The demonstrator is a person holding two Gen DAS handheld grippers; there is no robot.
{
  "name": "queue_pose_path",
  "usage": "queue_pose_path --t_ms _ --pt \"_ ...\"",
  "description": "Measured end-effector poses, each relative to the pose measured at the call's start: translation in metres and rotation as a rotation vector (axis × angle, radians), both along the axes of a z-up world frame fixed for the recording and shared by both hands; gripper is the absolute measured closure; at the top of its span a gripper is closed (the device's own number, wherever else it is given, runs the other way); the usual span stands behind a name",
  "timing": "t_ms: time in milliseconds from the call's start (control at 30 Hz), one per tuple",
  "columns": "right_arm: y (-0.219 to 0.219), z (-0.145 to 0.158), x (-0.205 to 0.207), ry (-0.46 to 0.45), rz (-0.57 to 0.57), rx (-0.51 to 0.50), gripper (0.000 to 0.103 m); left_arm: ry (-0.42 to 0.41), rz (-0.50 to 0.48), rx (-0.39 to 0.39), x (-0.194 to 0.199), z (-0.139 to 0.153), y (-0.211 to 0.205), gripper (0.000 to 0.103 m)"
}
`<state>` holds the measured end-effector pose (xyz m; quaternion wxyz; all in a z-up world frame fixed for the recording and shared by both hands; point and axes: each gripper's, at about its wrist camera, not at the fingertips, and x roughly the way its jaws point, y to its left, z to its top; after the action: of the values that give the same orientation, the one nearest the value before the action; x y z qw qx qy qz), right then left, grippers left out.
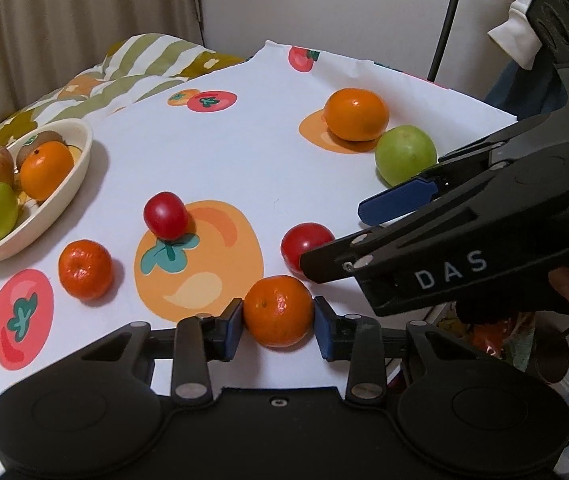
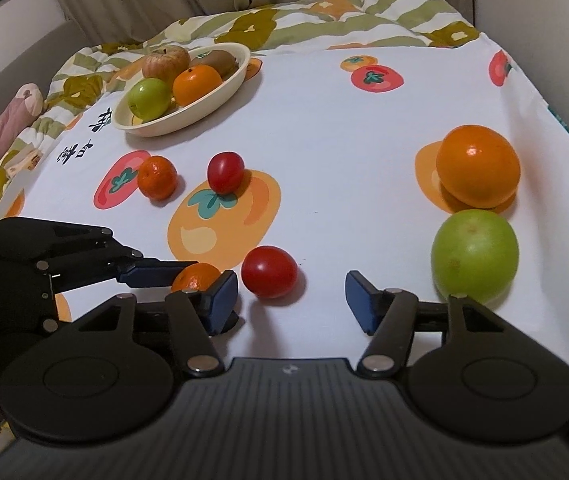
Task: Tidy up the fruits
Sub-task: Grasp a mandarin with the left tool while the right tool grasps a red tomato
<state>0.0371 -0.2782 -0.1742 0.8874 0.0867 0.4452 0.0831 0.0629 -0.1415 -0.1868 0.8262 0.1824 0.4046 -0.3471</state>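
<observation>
My left gripper [image 1: 278,320] has its blue pads on both sides of a small mandarin [image 1: 278,311] that rests on the white printed cloth; it also shows in the right wrist view [image 2: 195,277]. My right gripper [image 2: 291,304] is open and empty, just behind a red tomato [image 2: 269,271]. A second tomato [image 2: 225,172], another mandarin [image 2: 157,177], a large orange [image 2: 478,167] and a green apple [image 2: 475,255] lie loose on the cloth. A cream bowl [image 2: 220,98] at the far left holds a green apple, an orange, a kiwi and a brownish apple.
The cloth ends close at the right behind the orange [image 1: 356,114] and the green apple [image 1: 405,155]. A striped quilt [image 2: 324,16] lies beyond the cloth, with curtains behind it. A pink bundle [image 2: 12,120] lies at the far left.
</observation>
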Motion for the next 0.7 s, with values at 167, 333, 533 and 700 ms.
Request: queue_pose_path --t_ms 167,333,533,700 --pt "0.003 -0.003 0.004 0.008 0.017 0.004 0.035 0.002 0.041 0.009 -0.002 0.001 0.009 0.063" --pt "0.006 -0.005 0.008 0.008 0.027 0.01 0.038 0.002 0.082 0.017 -0.003 0.003 0.017 0.063" --pt "0.009 -0.006 0.011 0.013 0.04 0.004 0.053 0.001 0.113 0.016 -0.004 0.004 0.02 0.063" --pt "0.012 -0.004 0.013 0.015 0.049 0.011 0.054 -0.004 0.152 0.011 -0.004 0.009 0.026 0.063"
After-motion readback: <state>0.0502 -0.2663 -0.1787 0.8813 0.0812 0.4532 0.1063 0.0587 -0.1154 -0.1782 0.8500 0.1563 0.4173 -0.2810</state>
